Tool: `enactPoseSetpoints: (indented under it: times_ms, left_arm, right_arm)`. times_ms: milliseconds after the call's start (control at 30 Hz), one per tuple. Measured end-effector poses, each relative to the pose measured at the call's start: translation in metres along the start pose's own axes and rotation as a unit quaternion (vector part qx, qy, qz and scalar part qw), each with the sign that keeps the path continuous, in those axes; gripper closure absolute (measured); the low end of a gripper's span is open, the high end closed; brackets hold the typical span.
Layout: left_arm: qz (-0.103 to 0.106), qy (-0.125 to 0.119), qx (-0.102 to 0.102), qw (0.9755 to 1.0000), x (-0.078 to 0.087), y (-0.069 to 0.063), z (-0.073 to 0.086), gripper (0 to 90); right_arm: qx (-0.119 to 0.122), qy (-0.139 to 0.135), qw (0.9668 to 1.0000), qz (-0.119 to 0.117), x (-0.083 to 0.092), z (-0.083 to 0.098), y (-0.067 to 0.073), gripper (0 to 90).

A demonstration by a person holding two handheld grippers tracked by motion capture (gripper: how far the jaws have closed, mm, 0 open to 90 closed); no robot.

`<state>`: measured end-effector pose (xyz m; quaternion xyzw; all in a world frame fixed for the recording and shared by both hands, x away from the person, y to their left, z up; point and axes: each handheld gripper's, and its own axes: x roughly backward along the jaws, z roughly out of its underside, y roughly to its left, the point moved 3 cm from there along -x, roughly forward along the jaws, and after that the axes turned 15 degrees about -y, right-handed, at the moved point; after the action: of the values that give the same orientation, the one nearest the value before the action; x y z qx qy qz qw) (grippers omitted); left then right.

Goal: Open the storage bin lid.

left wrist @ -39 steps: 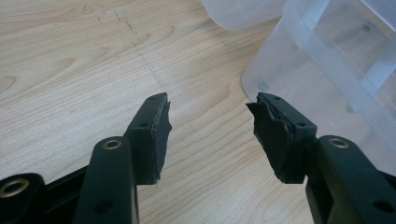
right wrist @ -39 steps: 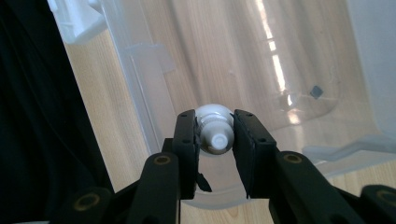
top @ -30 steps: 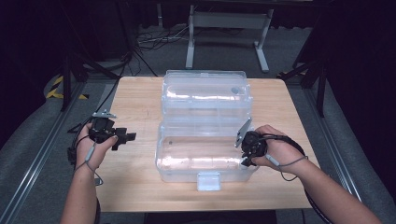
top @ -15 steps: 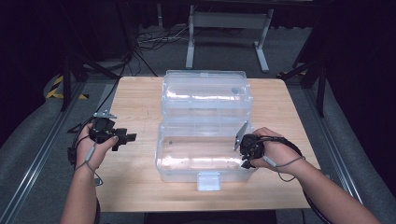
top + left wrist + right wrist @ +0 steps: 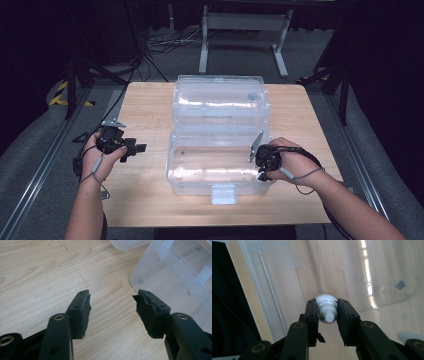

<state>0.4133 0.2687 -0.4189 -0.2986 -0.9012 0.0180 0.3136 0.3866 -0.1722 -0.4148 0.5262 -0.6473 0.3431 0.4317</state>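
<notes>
Looking down from the high view, the right gripper (image 5: 264, 162) hangs over the clear box (image 5: 220, 170) while the left gripper (image 5: 131, 148) waits beside it, jaws apart and empty in its own view, and the right gripper view shows jaws clamped on a white bottle (image 5: 326, 310), best lowered slowly inside the box before letting go.
</notes>
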Motion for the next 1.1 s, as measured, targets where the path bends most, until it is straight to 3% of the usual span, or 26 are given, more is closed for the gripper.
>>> enactPoseSetpoints:
  times_ms: [600, 1100]
  left_arm:
    - [0.001, 0.002, 0.003, 1.0000, -0.001, 0.001, 0.001, 45.0]
    - [0.000, 0.005, 0.004, 1.0000, 0.000, 0.001, 0.001, 44.4]
  right_arm:
    - [-0.014, -0.020, 0.9997, -0.006, 0.006, -0.001, 0.001, 65.2]
    - [-0.023, -0.060, 0.9979, 0.006, 0.035, -0.007, 0.005, 62.2]
